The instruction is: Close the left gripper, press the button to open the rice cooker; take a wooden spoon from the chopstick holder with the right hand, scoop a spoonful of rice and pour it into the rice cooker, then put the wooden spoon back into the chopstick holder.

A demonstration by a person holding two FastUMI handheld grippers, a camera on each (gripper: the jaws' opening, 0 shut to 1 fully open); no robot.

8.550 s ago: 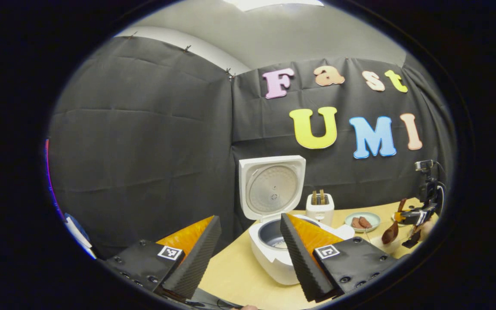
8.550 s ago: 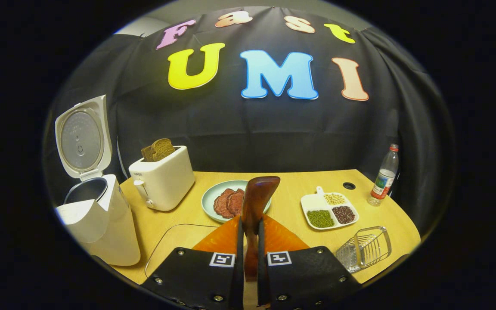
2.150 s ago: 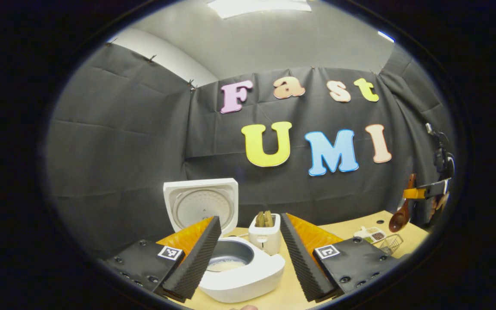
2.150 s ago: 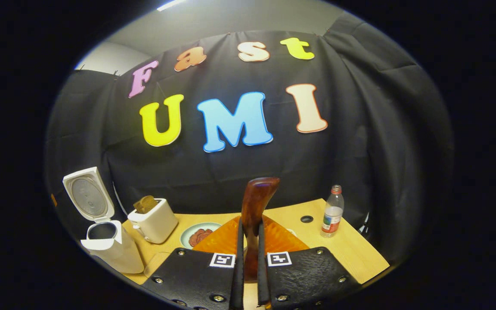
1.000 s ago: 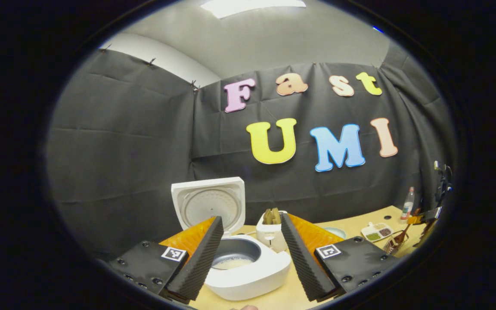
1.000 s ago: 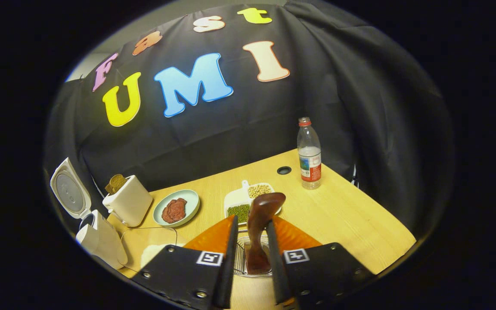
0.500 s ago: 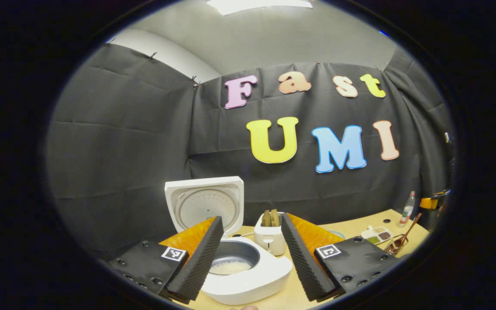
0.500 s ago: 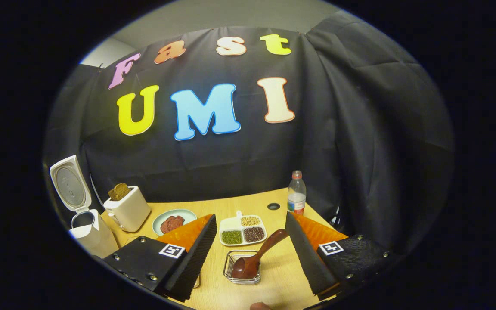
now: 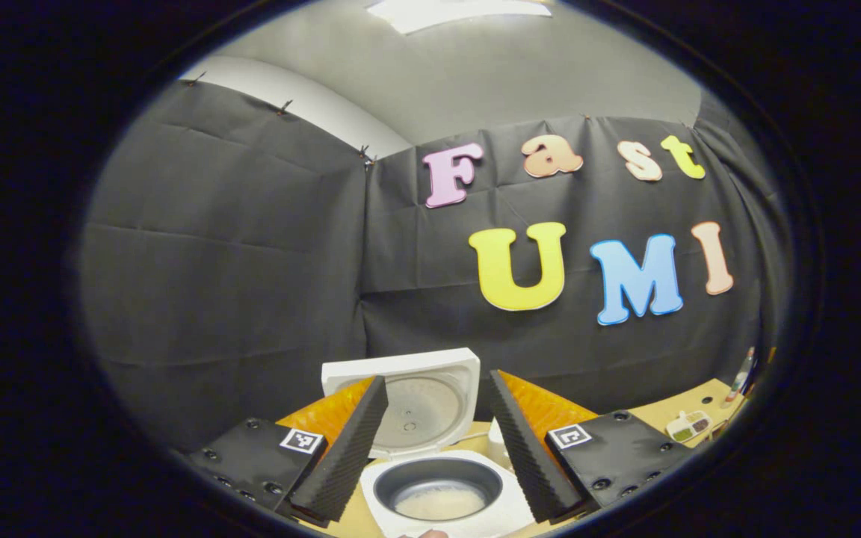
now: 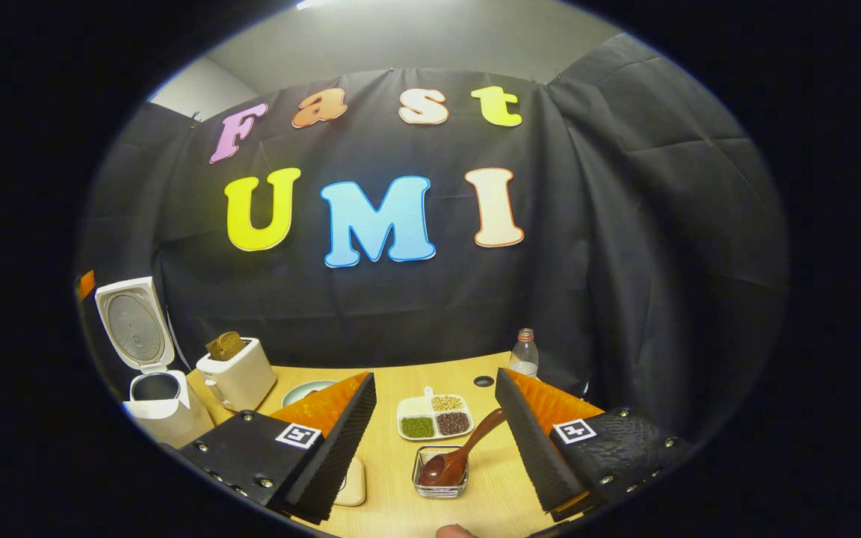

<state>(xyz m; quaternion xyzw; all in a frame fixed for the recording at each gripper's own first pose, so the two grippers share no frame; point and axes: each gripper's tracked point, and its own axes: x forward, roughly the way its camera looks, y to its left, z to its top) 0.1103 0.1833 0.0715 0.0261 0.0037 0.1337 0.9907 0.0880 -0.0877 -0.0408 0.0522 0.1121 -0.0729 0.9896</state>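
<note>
The white rice cooker (image 9: 442, 508) stands open right in front of my left gripper (image 9: 434, 441), its lid (image 9: 419, 400) upright and a layer of rice (image 9: 439, 502) in its pot. My left gripper is open and holds nothing. In the right gripper view the same cooker (image 10: 152, 407) sits at the table's far left. The wooden spoon (image 10: 460, 452) rests bowl-down in the wire chopstick holder (image 10: 439, 472), its handle leaning up to the right. My right gripper (image 10: 434, 441) is open, above and behind the holder, apart from the spoon.
A white toaster (image 10: 238, 379) with bread stands beside the cooker. A green plate (image 10: 297, 392), a divided dish of beans (image 10: 434, 417) and a water bottle (image 10: 525, 353) stand farther back on the wooden table (image 10: 393, 486). A pale dish (image 10: 352, 482) lies near my right gripper's left finger.
My right gripper let go of the spoon, left it in the holder, opened wide and drew back. My left gripper, still open, swung to face the open cooker squarely.
</note>
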